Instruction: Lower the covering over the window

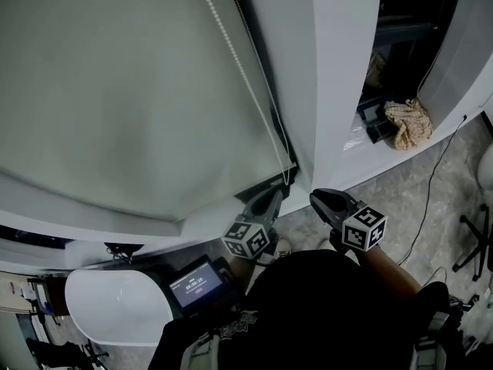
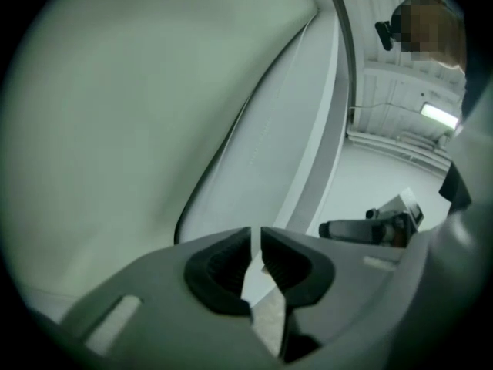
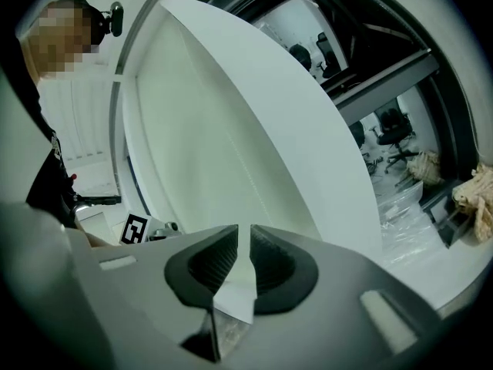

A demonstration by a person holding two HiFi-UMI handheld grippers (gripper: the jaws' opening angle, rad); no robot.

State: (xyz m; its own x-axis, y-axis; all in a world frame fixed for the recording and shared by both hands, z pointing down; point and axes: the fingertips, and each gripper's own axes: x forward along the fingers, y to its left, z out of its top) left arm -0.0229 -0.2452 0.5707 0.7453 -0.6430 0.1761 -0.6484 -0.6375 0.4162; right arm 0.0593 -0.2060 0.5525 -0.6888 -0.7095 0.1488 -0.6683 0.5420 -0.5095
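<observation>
The left gripper [image 2: 256,233] has its jaws narrowly apart, gripping nothing, with the blind [image 1: 131,91] straight ahead. The right gripper [image 3: 244,233] is likewise empty, the bead chain [image 1: 246,75] ahead.

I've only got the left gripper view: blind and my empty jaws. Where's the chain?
Observer: Head view shows the chain running down the blind's right edge. Its loop hangs close to the left gripper.
Operator: And the other one, holding it?
Observer: No. The right gripper has its jaws slightly apart, with nothing between them.
Operator: Anything else nearby?
Observer: A crumpled cloth lies right of the pillar.
</observation>
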